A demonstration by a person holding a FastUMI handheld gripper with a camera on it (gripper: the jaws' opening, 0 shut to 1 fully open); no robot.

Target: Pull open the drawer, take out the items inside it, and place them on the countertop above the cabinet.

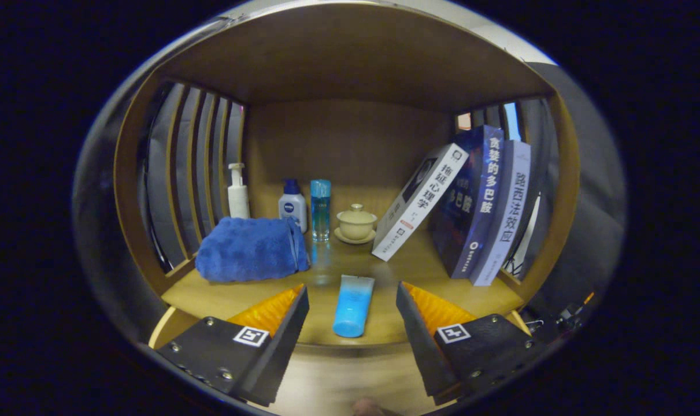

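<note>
Gripper (352, 300) with jaws spread wide, touching nothing, straddles a blue tube (352, 305) laid cap-forward at the countertop's (234, 297) front edge, apparently just set down.

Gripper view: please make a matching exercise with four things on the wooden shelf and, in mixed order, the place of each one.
Things:
1. blue tube
2. blue towel
3. lidded teacup
4. pump bottle

Places:
A. behind the towel, by the slatted side
B. lying between the open claw fingers
C. folded, beside the tube
D. on a saucer, next to the leaning books

Pairs: 1-B, 2-C, 3-D, 4-A
</note>
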